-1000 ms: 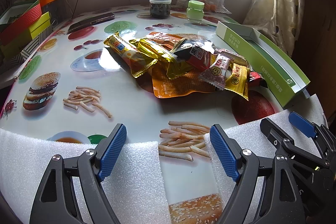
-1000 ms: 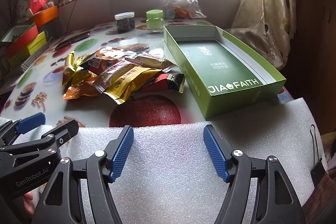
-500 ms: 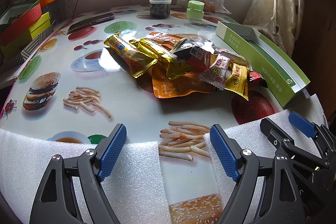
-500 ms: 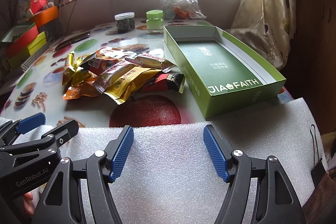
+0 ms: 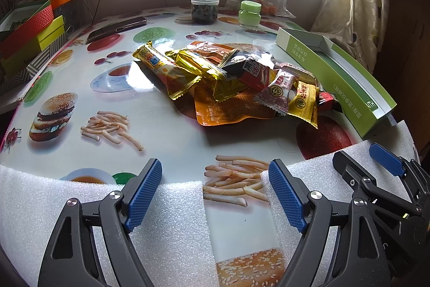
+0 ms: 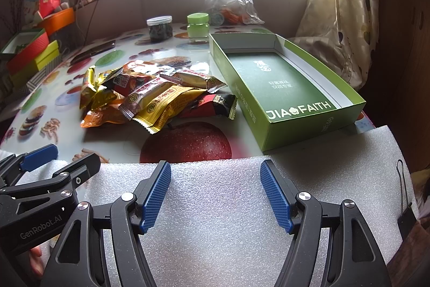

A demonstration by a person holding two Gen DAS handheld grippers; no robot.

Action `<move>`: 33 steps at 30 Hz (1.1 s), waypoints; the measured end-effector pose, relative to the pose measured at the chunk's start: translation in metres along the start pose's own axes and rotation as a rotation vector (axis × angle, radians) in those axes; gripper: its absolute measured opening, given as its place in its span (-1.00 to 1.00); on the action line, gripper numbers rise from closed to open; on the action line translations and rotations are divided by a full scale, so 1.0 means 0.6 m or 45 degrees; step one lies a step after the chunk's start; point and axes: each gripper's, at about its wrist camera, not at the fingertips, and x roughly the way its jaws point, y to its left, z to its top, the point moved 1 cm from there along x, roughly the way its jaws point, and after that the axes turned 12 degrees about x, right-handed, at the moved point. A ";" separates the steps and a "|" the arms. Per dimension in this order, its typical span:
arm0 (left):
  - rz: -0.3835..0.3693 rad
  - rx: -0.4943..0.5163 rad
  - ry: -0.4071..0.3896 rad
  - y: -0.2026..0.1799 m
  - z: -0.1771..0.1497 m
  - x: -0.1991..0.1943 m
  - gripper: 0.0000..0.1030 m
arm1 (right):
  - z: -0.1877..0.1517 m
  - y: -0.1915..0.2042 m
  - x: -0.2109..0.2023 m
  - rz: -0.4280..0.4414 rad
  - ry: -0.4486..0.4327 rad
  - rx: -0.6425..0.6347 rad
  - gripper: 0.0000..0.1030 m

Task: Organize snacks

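Left gripper (image 5: 215,192): we hold it low over the white foam sheet (image 5: 166,227), fingers spread wide, nothing between them.
Right gripper (image 6: 215,192): ours too rests above the foam, fingers spread apart and empty.
Snack packets (image 5: 231,77): we see them heaped on the printed table (image 5: 150,131), at 12 o'clock from the left gripper, at 11 o'clock from the right.
Green box (image 6: 279,88): open, just beside the heap, at 1 o'clock from our right gripper.
Jars: dark jar (image 6: 159,28) and green jar (image 6: 198,27) stand behind, near the window.
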 end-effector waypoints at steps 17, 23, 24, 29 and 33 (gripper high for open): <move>-0.079 -0.033 0.041 0.033 0.009 0.001 0.59 | 0.039 0.005 -0.011 0.094 0.044 0.019 0.34; -0.067 -0.108 0.039 0.071 0.019 -0.007 0.59 | 0.086 0.023 0.009 0.170 0.078 0.114 0.33; -0.059 -0.112 0.034 0.076 0.021 -0.009 0.59 | 0.090 0.026 0.014 0.167 0.087 0.118 0.33; -0.051 -0.136 0.028 0.094 0.027 -0.013 0.59 | 0.103 0.038 0.042 0.195 0.137 0.133 0.13; -0.059 -0.135 0.027 0.100 0.034 -0.011 0.59 | 0.110 0.045 0.060 0.189 0.159 0.138 -0.04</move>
